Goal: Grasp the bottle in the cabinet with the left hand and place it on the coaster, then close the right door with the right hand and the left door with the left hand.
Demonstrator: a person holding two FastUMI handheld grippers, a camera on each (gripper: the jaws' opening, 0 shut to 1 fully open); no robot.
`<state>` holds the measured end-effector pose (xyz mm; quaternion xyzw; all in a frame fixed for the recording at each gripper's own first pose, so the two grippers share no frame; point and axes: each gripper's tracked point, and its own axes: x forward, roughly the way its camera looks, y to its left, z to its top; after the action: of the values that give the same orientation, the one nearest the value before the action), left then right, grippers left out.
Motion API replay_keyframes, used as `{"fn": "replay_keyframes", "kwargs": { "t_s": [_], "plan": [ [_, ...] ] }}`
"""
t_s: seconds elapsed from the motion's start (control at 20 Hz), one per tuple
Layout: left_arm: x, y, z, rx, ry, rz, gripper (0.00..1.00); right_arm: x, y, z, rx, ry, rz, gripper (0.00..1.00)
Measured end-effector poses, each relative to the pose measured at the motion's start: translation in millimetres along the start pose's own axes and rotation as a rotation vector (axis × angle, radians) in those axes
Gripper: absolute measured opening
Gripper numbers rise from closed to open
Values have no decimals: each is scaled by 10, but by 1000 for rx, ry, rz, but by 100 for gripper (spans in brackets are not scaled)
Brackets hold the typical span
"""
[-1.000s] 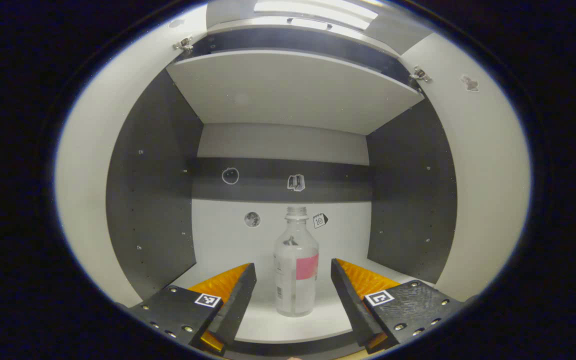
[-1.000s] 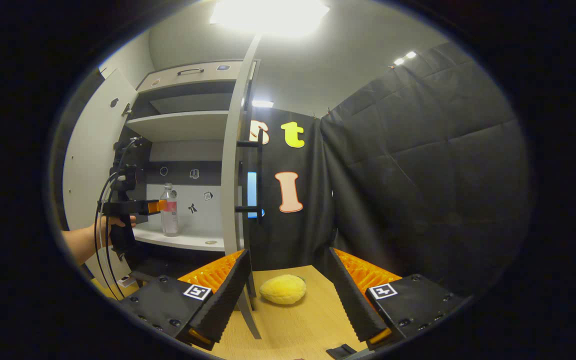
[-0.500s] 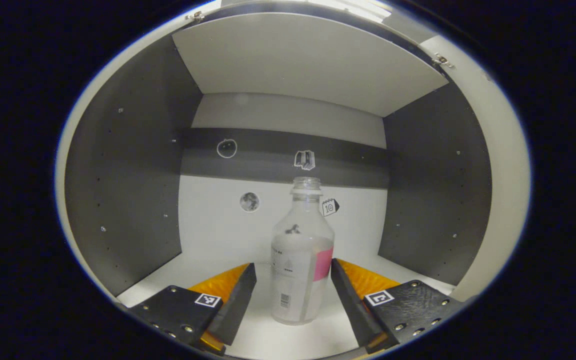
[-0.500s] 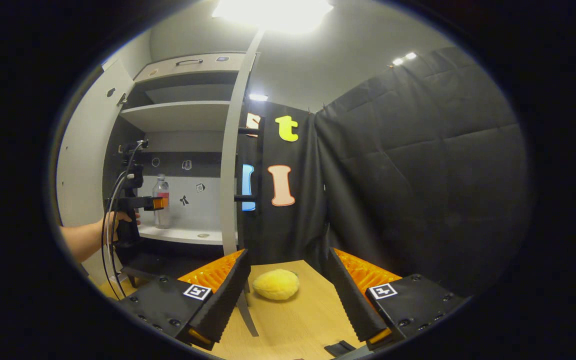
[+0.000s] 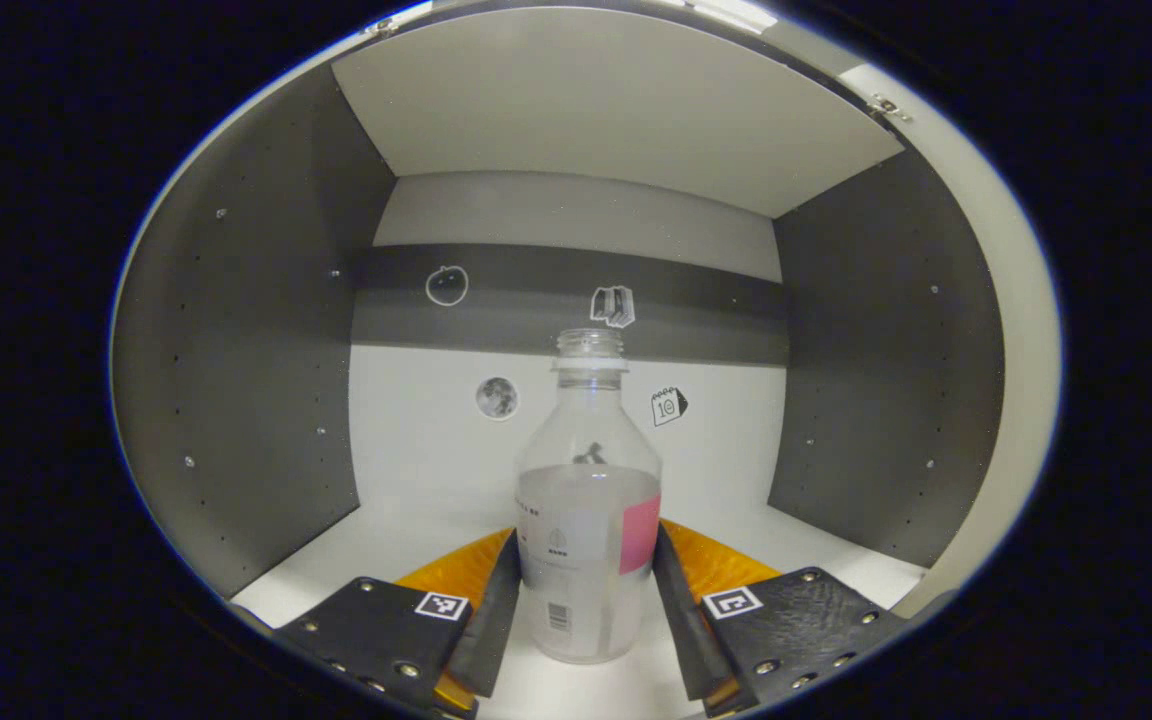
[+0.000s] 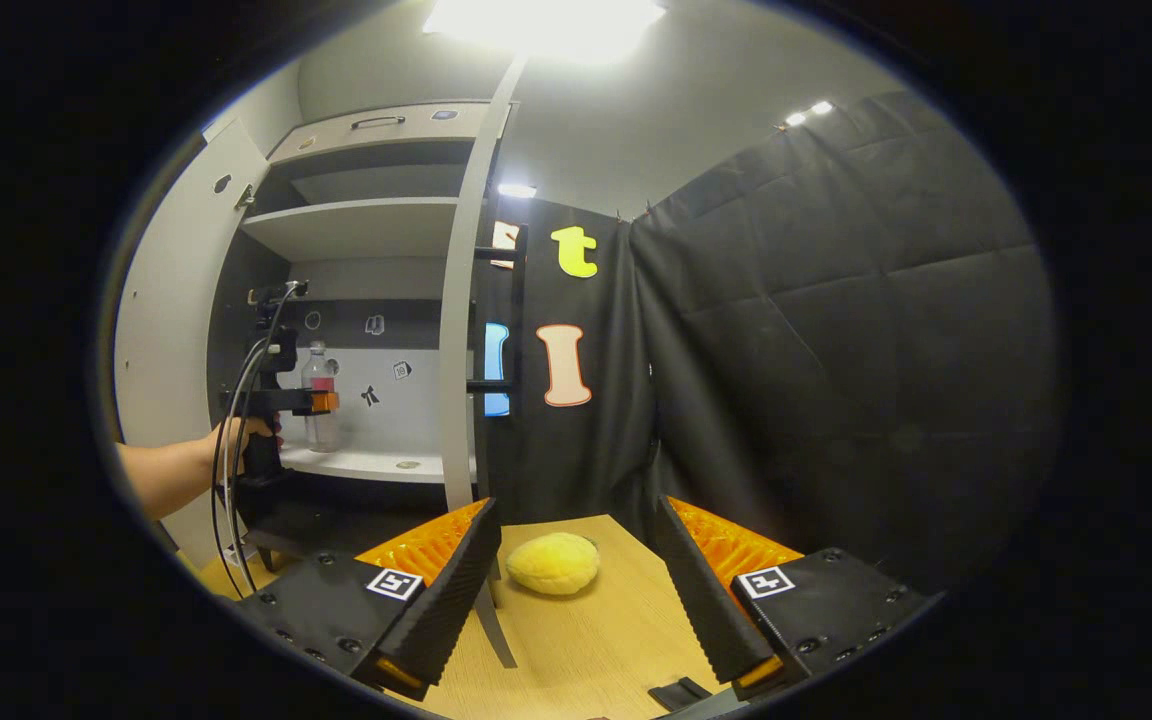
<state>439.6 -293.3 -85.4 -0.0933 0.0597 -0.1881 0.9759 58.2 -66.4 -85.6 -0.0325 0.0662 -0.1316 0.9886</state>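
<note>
A clear bottle [image 5: 588, 520] with a pink label and no cap stands upright on the white cabinet shelf [image 5: 416, 530]. My left gripper [image 5: 584, 538] has its fingers pressed against both sides of the bottle's lower body. In the right gripper view, the same bottle [image 6: 317, 390] and left gripper [image 6: 321, 401] appear far off to the left, held by a hand [image 6: 236, 437]. My right gripper [image 6: 576, 505] is open over the wooden table [image 6: 586, 640], holding nothing. The right door [image 6: 461, 330] stands open edge-on, and the left door [image 6: 171, 320] is swung wide.
A yellow plush lump [image 6: 554, 563] lies on the table just beyond my right fingers. The right door's black handle [image 6: 519, 320] sticks out toward the cloth wall. An upper shelf [image 5: 596, 110] roofs the bottle's compartment, with dark side walls [image 5: 246, 370] close on both sides.
My left gripper has pushed deeper into the cabinet and its fingers have narrowed onto the bottle. The right gripper has barely moved.
</note>
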Motion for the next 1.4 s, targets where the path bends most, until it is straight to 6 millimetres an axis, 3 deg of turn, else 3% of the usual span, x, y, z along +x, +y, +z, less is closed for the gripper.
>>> {"fn": "replay_keyframes", "kwargs": {
  "t_s": [0.35, 0.4, 0.6, 0.95, 1.4],
  "plan": [
    [-474, 3, 342, 38, -93, 23, 70, -124, -14, 31, 14, -8, 66, 98],
    [-548, -25, 350, 36, -99, 21, 70, -152, -18, 40, 15, -9, 78, 95],
    [-896, -88, 402, 35, -128, 30, 70, -261, -66, 58, 14, -15, 122, 98],
    [-1497, -227, 245, 51, -139, 30, 70, -427, -122, 34, 25, -6, 211, 98],
    [-2194, -338, -239, 42, -104, 49, 69, -609, -190, -34, 5, 15, 293, 98]
  ]
}}
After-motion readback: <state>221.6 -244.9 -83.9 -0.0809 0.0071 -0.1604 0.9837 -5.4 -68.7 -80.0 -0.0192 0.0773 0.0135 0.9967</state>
